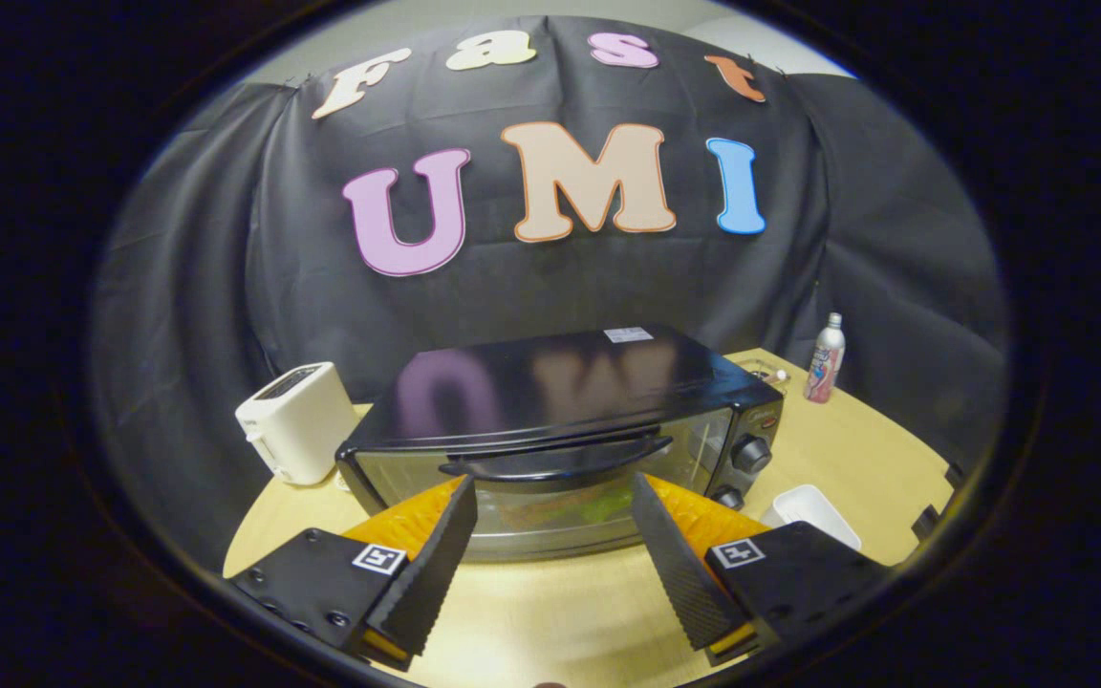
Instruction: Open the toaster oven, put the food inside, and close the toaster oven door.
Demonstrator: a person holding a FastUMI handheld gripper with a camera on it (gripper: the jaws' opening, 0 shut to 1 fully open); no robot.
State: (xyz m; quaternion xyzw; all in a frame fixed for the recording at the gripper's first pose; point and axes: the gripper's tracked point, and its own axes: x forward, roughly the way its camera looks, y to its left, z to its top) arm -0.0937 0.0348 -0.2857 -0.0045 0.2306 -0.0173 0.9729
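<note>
A black toaster oven [560,392] stands on the wooden table [550,612] just ahead of my fingers, its glass door [550,502] closed. The door's black handle [558,461] runs across the top of the glass, a little above and beyond the fingertips. Through the glass I see something orange and green, the food [570,509], inside the oven. My gripper [553,489] is open, its two fingers [431,564] spread wide apart with nothing between them, the tips close to the door's front.
A white pop-up toaster [297,420] stands left of the oven. Right of it lie a small white tray [813,511] and, farther back, a spray can [825,358] and a clear glass [768,373]. Two knobs [749,454] sit on the oven's right panel.
</note>
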